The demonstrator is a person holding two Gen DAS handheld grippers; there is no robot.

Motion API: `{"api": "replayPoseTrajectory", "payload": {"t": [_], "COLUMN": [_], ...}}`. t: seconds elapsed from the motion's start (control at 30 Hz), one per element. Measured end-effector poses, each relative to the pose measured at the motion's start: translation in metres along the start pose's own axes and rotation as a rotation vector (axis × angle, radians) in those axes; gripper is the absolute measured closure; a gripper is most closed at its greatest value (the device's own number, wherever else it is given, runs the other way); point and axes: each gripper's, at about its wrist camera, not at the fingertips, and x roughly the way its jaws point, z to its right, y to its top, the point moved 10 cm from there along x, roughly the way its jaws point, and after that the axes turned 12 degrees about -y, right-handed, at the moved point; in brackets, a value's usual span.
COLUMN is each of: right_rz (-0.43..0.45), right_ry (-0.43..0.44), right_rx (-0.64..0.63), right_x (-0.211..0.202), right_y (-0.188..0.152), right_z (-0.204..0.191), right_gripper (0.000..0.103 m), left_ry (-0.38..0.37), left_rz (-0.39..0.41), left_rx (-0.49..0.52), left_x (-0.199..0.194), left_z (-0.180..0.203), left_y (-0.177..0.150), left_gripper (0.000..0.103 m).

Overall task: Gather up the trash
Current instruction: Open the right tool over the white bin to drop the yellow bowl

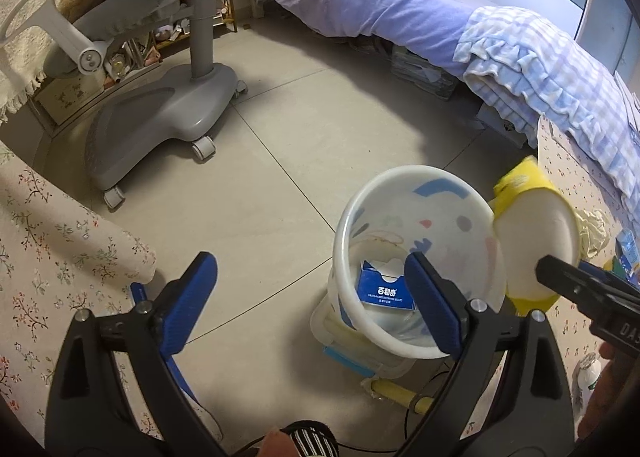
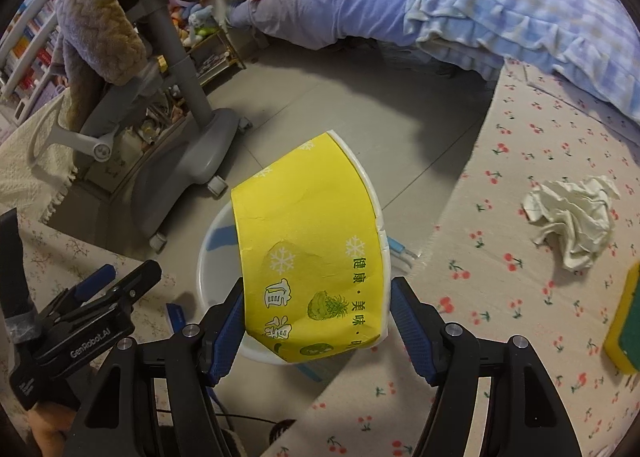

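Held over the rim of the white bin (image 1: 420, 257) beside the tabletop (image 2: 500, 217) edge: yellow paper bowl (image 2: 316, 261), pinched on one wall only by the right gripper (image 2: 316, 331), far jaw clear. Left gripper (image 1: 316, 297) spread, empty. Risk: thin wall slipping, bowl striking the rim, tumbling to the floor. Crumpled tissue (image 2: 572, 217) waiting mid-tabletop. Legible: "健康·美味" on bowl, "GenRobot.AI" on gripper.
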Motion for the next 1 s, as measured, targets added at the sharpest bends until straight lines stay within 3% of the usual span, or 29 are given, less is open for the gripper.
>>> {"api": "replayPoseTrajectory", "payload": {"t": [0.03,0.1,0.47,1.0], "right_rz": [0.003,0.007,0.045,0.042], "right_ry": [0.001,-0.006,-0.049,-0.243], "right_rx": [-0.006,-0.011,-0.003,0.157], "right_x": [0.001,0.002,-0.032,-0.116], "right_y": [0.001,0.003,-0.005,-0.070], "right_z": [-0.002,-0.002,0.029,0.181], "right_gripper": [0.031,0.016,0.016,0.016], "left_ry": [0.003,0.009,-0.031,-0.158], "left_rz": [0.003,0.006,-0.016,-0.109], "left_rx": [0.000,0.004,0.020,0.114], "left_x": [-0.001,-0.001,0.001,0.002], "left_z": [0.000,0.000,0.013,0.074], "left_y": [0.000,0.000,-0.005,-0.038], "left_gripper": [0.008,0.007,0.007,0.007]}}
